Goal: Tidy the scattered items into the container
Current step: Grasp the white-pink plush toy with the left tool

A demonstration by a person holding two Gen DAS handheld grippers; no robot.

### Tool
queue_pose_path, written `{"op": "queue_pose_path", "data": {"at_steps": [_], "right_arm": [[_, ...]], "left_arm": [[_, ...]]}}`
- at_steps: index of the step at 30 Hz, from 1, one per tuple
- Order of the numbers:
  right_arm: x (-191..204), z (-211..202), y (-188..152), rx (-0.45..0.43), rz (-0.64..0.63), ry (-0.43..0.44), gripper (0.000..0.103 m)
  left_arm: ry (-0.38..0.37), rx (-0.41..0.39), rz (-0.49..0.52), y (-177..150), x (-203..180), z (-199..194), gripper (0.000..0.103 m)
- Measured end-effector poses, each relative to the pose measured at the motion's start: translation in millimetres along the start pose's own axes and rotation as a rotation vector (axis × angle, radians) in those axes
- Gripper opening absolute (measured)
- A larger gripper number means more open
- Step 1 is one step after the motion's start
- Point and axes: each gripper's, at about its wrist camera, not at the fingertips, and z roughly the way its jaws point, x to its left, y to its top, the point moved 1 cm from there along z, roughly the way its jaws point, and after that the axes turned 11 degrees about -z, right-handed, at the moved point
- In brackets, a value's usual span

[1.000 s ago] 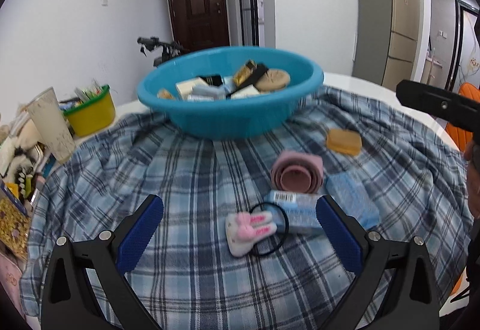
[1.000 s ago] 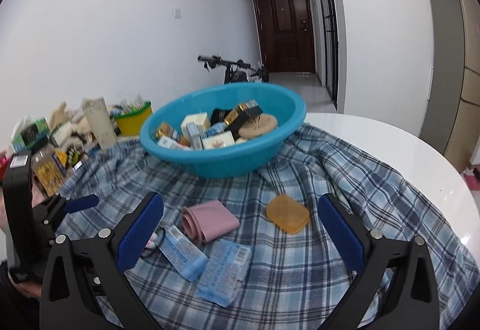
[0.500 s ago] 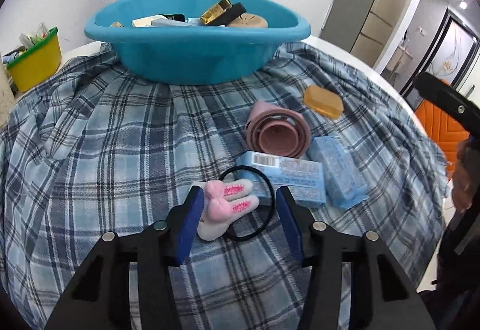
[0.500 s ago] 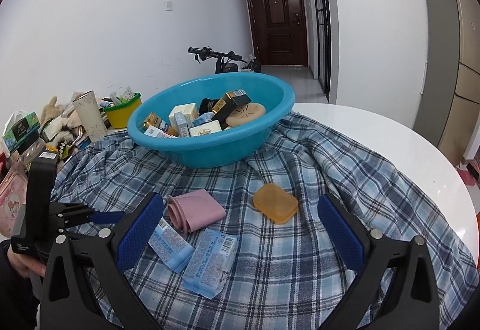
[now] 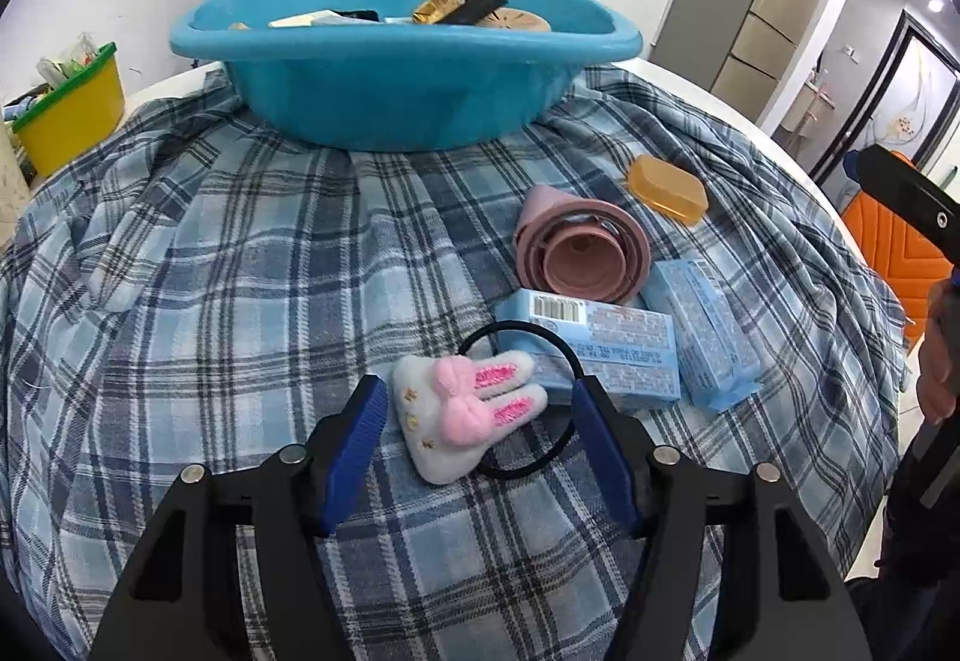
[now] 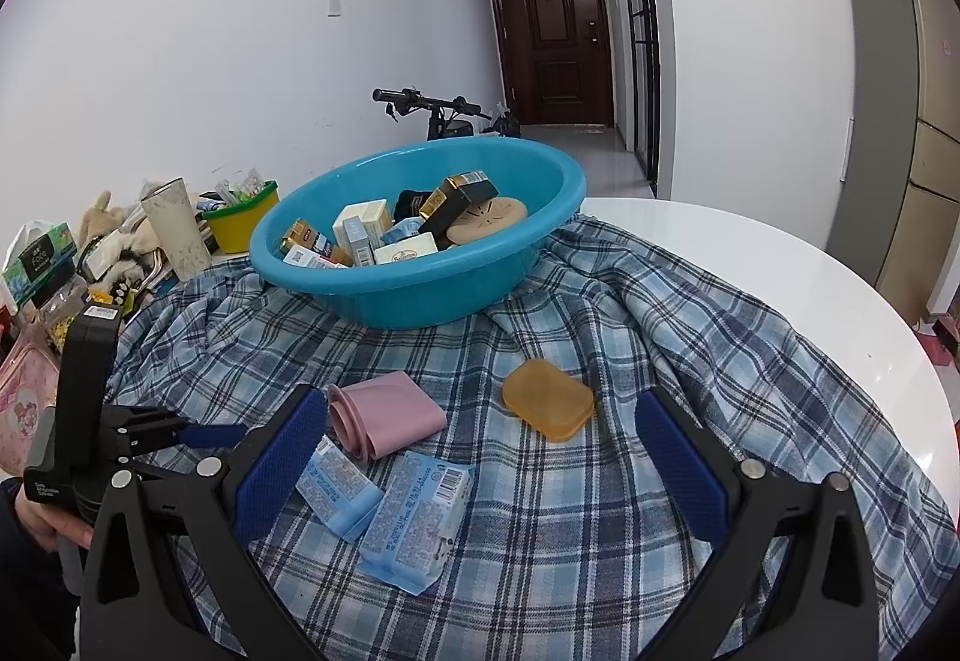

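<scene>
Down on the plaid cloth [image 5: 240, 265] that covers the round white surface [image 6: 750, 253], the left claw [image 5: 474, 421] has its blue pads set either side of a plush bunny hair tie [image 5: 462, 409], a white fuzzy piece with a pink bow and pink-lined ears on a black elastic loop. Its jaws are partly spread and opening a little; the bunny lies between them on the cloth, the left pad just beside its body and the right pad over the elastic, and neither pad visibly presses on it. Just beyond the hair tie lie two light blue packets [image 5: 600, 343], side by side and touching, the nearer one with a barcode facing up. Behind them rests a pink collapsible cup [image 5: 582, 253] on its side, and past that an amber soap-like case [image 5: 666, 187]. At the far end of the cloth stands the blue basin [image 5: 408, 84], already holding boxes, a gold-and-black carton and a round tan piece. A yellow tub [image 5: 66, 120] sits off to the left, beyond the cloth's edge. The right claw [image 6: 480, 451] hangs above the cloth with its jaws wide apart and nothing between them; the cup, the amber case and the packets lie below and ahead of it, untouched
</scene>
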Motion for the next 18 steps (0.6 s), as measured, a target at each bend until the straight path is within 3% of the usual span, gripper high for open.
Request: {"op": "queue_pose_path", "data": {"at_steps": [2,4,15,18], "right_arm": [[-1.0,-0.1,-0.5,0.001,0.003,-0.002,0.102],[-2.4,-0.2,-1.2,0.002,0.007,-0.003,0.102],[-4.2,3.5,-5.2,0.01,0.03,0.012,0.102],[-3.0,2.8,-6.1,0.014,0.026,0.014,0.102]], "left_arm": [[0.011,0.002,0.005,0.1,-0.8,-0.8,0.036],[0.01,0.008,0.007,-0.5,-0.4,-2.2,0.032],[0.05,0.065,0.099,-18.3,-2.0,-10.4,0.033],[0.075,0.085,0.098,-22.0,-3.3,0.3,0.052]]}}
